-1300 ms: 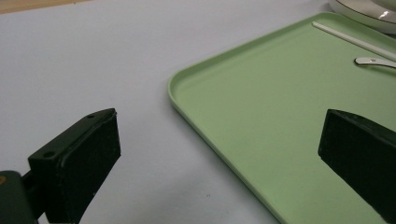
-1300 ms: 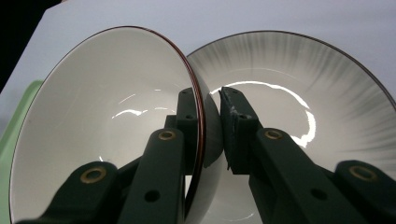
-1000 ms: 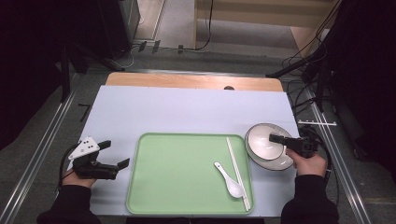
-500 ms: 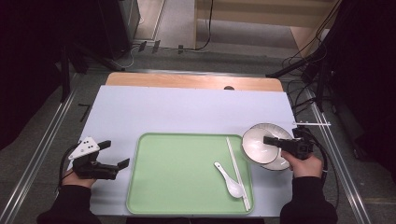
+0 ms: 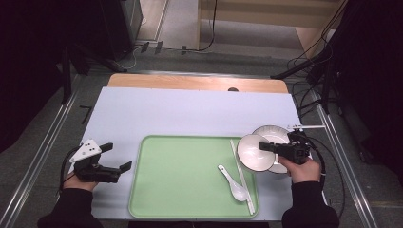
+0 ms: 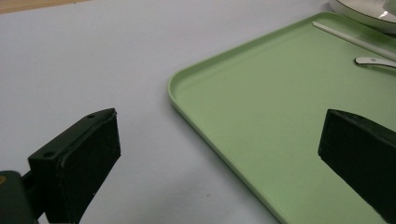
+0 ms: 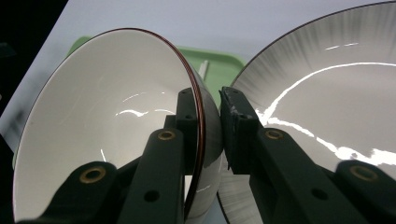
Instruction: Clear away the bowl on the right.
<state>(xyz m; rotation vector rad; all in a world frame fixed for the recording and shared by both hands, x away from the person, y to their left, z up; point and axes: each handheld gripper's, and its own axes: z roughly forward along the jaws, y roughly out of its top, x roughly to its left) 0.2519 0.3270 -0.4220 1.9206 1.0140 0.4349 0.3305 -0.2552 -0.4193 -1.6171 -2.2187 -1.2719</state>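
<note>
Dark room, cables on the floor; a wooden table under a pale lilac-grey table cover [image 5: 190,111], with a light green plastic tray [image 5: 183,178] at the near edge.

Right gripper [image 5: 264,147] is clamped on the rim of a small white ceramic bowl with a dark rim line [image 5: 252,152]: in the right gripper view one jaw sits inside the bowl [image 7: 98,130] and the other outside its wall, jaws close together on the rim. The bowl is tilted and lifted, hanging over the tray's right edge, just beside the wider white bowl with grey streaked rim [image 5: 280,135], which sits on the cover off the tray's right side. Whether the two bowls touch I can't tell; the high view is too small there.

On the tray: a white ceramic soup spoon [image 5: 233,183] and a pair of white chopsticks [image 5: 241,175], both lying along its right side.

Left gripper [image 5: 116,156] is wide open, nothing between the jaws, parked on the cover just left of the tray; the tray corner [image 6: 196,84] shows ahead of it in the left gripper view.

Step, as I read it: carrying the small bowl onto the tray. Next move needs:
- travel further over the tray, clear of chopsticks and spoon
- level the bowl before lowering
- set the base flat on bare tray, then release the rim

Risk: a rim pinch on glazed ceramic could slip if the bowl swings.
</note>
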